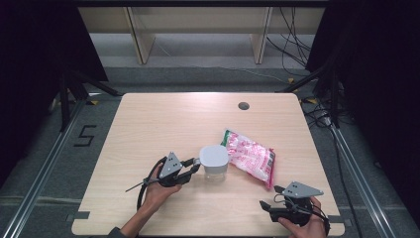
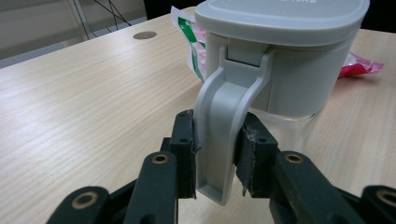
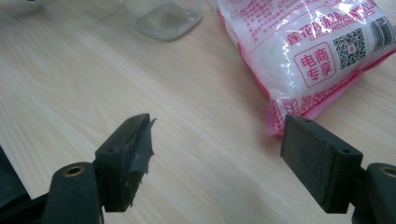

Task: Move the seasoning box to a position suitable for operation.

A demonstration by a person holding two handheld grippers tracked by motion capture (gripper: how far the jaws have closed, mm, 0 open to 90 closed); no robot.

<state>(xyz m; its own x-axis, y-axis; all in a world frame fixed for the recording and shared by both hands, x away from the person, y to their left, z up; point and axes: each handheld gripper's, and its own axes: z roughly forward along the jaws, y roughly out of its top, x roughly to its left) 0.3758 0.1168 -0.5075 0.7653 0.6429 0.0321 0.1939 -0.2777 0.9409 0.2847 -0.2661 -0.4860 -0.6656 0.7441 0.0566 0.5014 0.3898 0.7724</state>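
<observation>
A clear container with a grey lid [image 1: 214,161] stands near the middle of the wooden table [image 1: 163,124]. Its grey clip handle [image 2: 225,126] hangs down the side, and my left gripper [image 2: 217,156] is shut on that handle, pads pressing both faces. In the high view the left gripper [image 1: 194,166] reaches the container from its left. A pink and white bag [image 1: 251,156] lies just right of the container. My right gripper [image 1: 271,197] rests near the table's front right, open with nothing between its jaws. In the right gripper view the right gripper [image 3: 217,156] faces the bag [image 3: 310,51], a short way off.
A round grommet hole [image 1: 243,105] sits near the table's far edge. Beyond the table are wooden shelf legs [image 1: 141,39] and cables on the floor [image 1: 292,44]. Dark curtains stand on both sides.
</observation>
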